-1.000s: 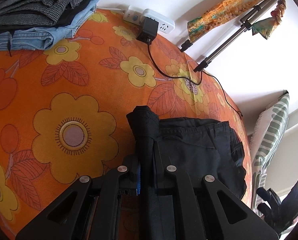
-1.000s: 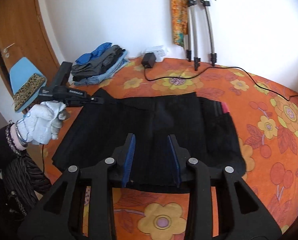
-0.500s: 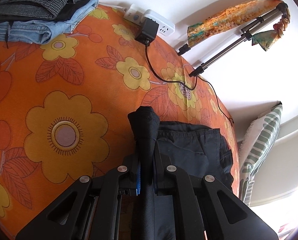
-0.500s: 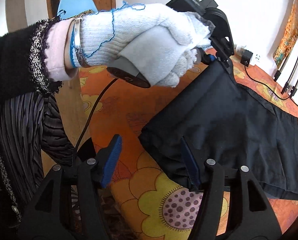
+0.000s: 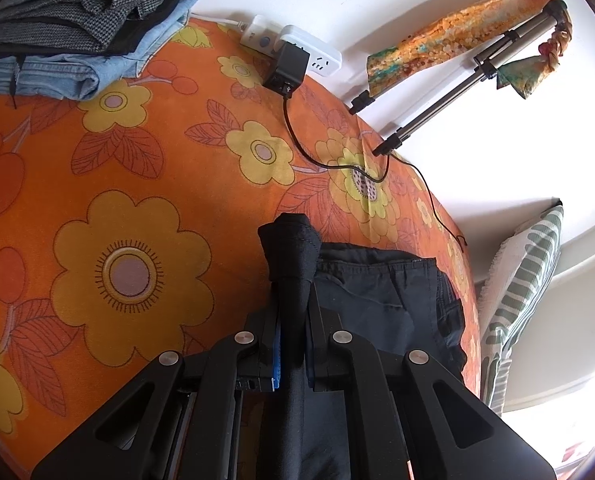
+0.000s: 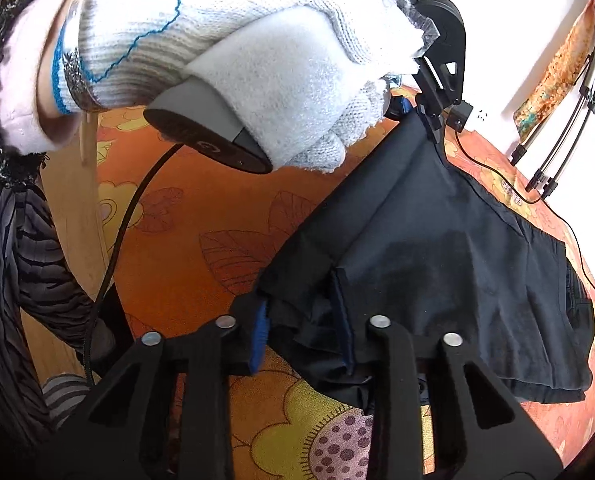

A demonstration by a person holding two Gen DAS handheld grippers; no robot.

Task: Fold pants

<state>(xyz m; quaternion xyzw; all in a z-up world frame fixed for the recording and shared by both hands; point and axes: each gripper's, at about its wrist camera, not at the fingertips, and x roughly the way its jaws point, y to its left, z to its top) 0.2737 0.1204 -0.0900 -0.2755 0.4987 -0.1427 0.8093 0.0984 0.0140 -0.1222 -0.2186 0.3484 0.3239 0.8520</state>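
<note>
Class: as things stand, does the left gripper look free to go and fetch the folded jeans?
Probably not: the left gripper is shut on the black pants. The cloth towards the jeans lies bare, though.

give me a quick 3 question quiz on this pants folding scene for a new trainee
1. True or false: the left gripper is shut on a bunched corner of the black pants.
2. What lies between the right gripper's fingers?
A. pillow
B. edge of the pants
C. cable
3. What is plugged into the white power strip by the wall?

Key
1. True.
2. B; the fingers have just been closing, with the cloth gathered between them.
3. A black adapter, its cable trailing across the orange flowered cover.
</note>
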